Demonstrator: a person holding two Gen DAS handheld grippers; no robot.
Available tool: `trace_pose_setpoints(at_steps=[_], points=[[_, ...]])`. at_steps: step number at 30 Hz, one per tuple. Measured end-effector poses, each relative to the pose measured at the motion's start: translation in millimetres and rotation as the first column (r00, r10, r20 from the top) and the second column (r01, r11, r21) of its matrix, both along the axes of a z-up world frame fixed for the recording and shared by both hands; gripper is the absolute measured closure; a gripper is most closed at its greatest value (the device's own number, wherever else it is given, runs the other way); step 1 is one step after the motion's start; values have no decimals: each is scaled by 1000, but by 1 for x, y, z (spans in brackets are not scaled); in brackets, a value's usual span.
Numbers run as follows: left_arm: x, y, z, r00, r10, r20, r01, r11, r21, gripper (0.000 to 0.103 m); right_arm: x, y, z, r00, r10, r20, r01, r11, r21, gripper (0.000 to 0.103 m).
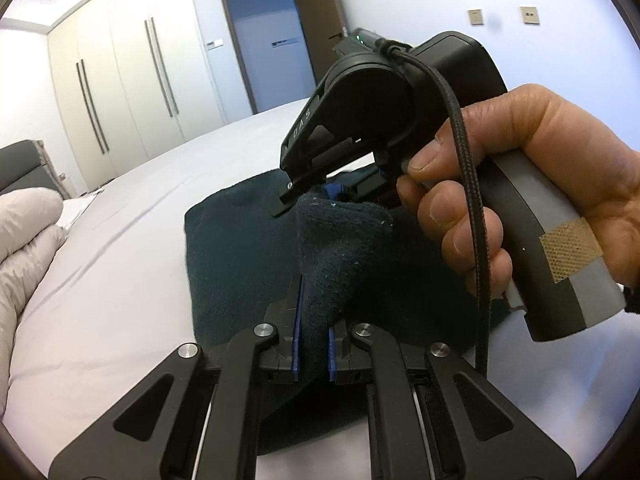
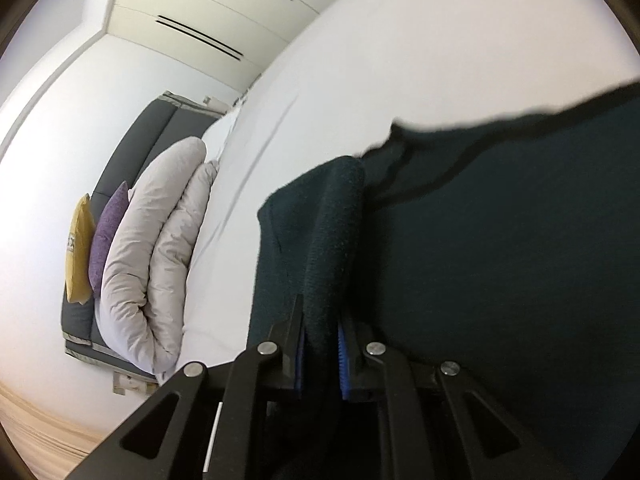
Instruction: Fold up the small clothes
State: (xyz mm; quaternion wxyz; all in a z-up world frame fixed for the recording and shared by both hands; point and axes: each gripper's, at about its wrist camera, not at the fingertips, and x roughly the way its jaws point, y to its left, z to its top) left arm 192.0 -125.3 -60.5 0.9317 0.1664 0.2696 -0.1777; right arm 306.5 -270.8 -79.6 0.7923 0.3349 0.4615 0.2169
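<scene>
Left hand-held gripper (image 1: 314,336): lower centre of my left wrist view; I see its blue pads (image 1: 296,340) pressed closed on a raised ridge of the dark teal garment (image 1: 240,264).
Right hand-held gripper (image 2: 322,354): lower centre of my right wrist view; closed tight on a pinched fold of the same cloth, which runs up between its blue pads (image 2: 342,358).
Right gripper from the left view: upper right of frame, the right hand-held gripper (image 1: 320,196) is gripped by the person's hand (image 1: 532,184), its tip buried in the lifted fabric; a braided black cable (image 1: 476,216) hangs past the fingers.
Garment: lies on the white bed (image 1: 120,240) in mid-frame, mostly flat, with the ridge lifted between the two grippers.
Bedding: a folded pale duvet (image 2: 160,248) at left, with a purple cushion (image 2: 106,236) and a yellow cushion (image 2: 78,248) beside it against the dark headboard (image 2: 132,152).
Room: wardrobe doors (image 1: 120,80) in the upper left, a blue-grey door (image 1: 272,40) top centre.
</scene>
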Motion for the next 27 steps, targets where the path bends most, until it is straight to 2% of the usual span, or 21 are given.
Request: trace_pose_setpoints(at_steps=[5,11,18,20,27], points=[[-4,-38,7,997,-75,11,75,997,0,95,-18,-47,22,997,-35,67,40,996,-74,90],[-10,-79,11,987,-160,18,160,987,11,95,-37,-110,28,993,-86,83,95,989,-115,90],[-5,-97,9,974,-223,30,222,975,18,95,-56,-153,39,983,-136,127,153,979,-132,90],[7,-96,1,972,-232,23,232,972,21,95,-59,-165,36,980,-155,125,171,977,-128,90],[9,-108,-17,970,-238,-47,240,970,39,95,-63,-184,6,974,-214,69,221,968,-117,90]])
